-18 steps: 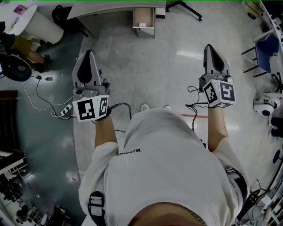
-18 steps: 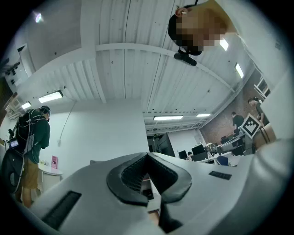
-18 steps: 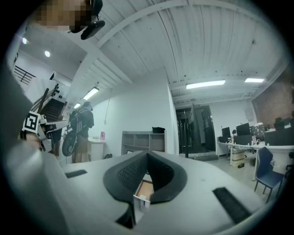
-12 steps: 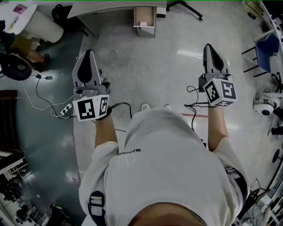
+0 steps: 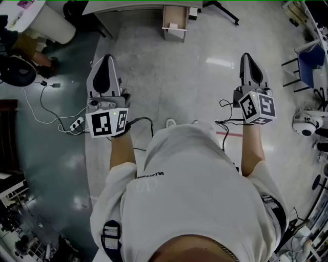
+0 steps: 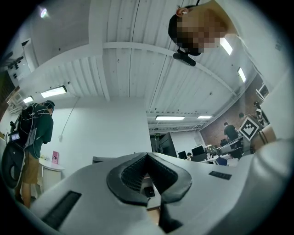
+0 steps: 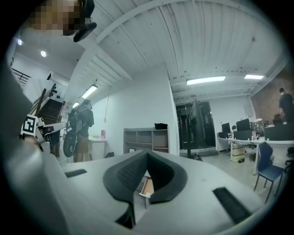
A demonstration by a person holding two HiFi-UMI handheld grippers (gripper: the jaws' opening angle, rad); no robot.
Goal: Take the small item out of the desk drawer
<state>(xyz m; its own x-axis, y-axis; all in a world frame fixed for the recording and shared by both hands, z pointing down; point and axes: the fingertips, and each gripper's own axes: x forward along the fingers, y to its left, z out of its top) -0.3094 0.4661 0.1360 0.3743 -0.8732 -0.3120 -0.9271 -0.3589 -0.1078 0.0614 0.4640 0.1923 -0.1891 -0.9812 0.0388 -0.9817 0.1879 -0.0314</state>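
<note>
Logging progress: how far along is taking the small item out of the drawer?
Done: the drawer stands open. In hand: nothing; the left gripper and right gripper are shut, empty, short of the desk. Left: reaching in, gripping the small item and lifting it out.

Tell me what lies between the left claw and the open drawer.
Nothing; in the head view only bare floor runs from left claw to drawer.

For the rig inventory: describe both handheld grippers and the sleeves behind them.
The left gripper and right gripper have pointed pale grey shells with black ribbed pads. Each carries a cube of black-and-white square markers and trails a black cable. The person wears a light short-sleeved top.
</note>
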